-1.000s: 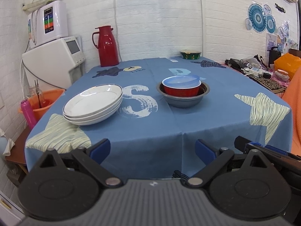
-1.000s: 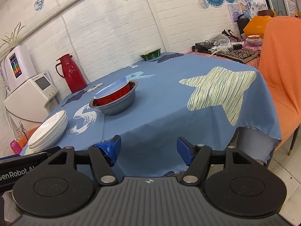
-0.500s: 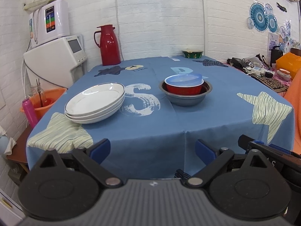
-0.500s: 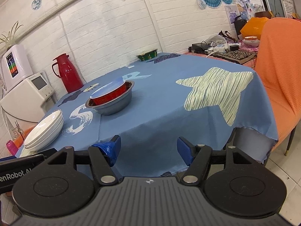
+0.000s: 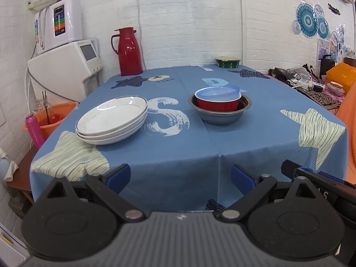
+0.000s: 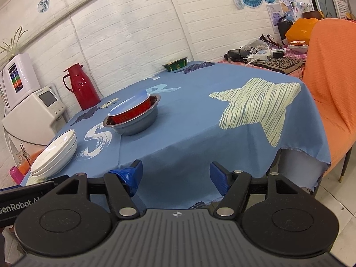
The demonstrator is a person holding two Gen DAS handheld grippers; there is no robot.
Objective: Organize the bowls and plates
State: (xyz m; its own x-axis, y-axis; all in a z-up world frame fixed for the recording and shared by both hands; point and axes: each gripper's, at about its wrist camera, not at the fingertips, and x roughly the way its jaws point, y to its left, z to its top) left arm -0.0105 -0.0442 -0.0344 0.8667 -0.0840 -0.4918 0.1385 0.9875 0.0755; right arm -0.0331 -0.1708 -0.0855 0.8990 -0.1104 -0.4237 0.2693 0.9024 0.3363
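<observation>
Blue cloth printed with pale striped stars, a white brush-stroke "S" and dark leaf shapes covers the worktop [image 5: 169,155], and it hangs down over the near edge. On its left part sits a stack of three shallow white plates [image 5: 112,120] with thin dark rims, partly over one star. Near the middle, well apart from the plates, stands a grey metal bowl [image 5: 219,112] holding a red bowl [image 5: 217,104], and inside that a translucent blue plastic bowl [image 5: 219,93], tilted. At the far edge a red thermos jug [image 5: 129,52] stands upright by the white brick wall [image 5: 189,22], and a small dark green dish [image 5: 228,62] sits at the far right corner.

To the left of the worktop are a white appliance with a screen [image 5: 64,73], a white box with a coloured panel on top of it, and an orange bucket [image 5: 52,116] lower down. An orange-covered chair [image 6: 331,84] stands at the right side (blue paper fans hang on the wall above a cluttered side table).

Both tools hover short of the near edge, touching nothing: the left hand-held gripper [image 5: 180,176] has its blue-padded fingers spread wide, and the right hand-held gripper [image 6: 175,174] is likewise spread and empty.
</observation>
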